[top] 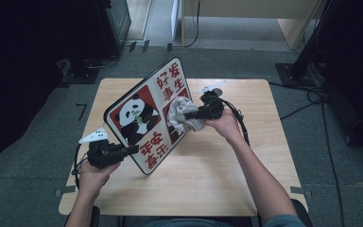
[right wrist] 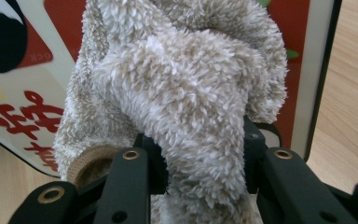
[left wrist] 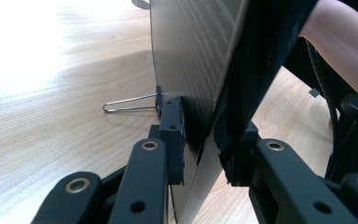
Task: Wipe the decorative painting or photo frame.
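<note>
The left gripper [top: 133, 149] clamped the lower edge of a panda sign [top: 144, 116] propped on edge on the tabletop [top: 208, 175], its printed face tilted toward the right gripper [top: 189, 115], whose fingers pinched a fluffy cloth [top: 183, 115] against that face.

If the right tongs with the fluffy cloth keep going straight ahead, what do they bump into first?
Most likely the panda board. The right tongs hold the fluffy cloth right up against its printed face, so the cloth would press into the board first.
</note>
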`<control>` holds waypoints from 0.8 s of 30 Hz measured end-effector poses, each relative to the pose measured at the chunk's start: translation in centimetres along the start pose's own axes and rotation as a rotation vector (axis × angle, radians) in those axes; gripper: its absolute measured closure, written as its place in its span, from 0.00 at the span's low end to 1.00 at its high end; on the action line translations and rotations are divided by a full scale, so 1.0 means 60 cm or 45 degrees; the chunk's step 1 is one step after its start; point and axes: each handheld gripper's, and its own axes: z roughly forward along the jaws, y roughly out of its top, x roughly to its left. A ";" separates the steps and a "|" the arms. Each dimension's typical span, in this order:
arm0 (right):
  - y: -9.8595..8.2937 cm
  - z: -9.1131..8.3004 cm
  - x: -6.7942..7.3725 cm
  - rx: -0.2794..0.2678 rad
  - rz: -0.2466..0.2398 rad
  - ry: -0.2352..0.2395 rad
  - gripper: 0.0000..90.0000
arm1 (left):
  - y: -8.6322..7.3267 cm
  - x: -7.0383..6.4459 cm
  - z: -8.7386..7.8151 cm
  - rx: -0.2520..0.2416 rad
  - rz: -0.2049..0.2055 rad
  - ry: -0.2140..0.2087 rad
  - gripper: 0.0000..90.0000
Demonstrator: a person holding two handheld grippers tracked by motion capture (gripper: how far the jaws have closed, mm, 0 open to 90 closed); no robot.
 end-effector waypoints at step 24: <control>-0.057 0.032 -0.021 0.057 0.081 0.004 0.73 | -0.001 0.000 0.001 0.001 0.002 -0.021 0.80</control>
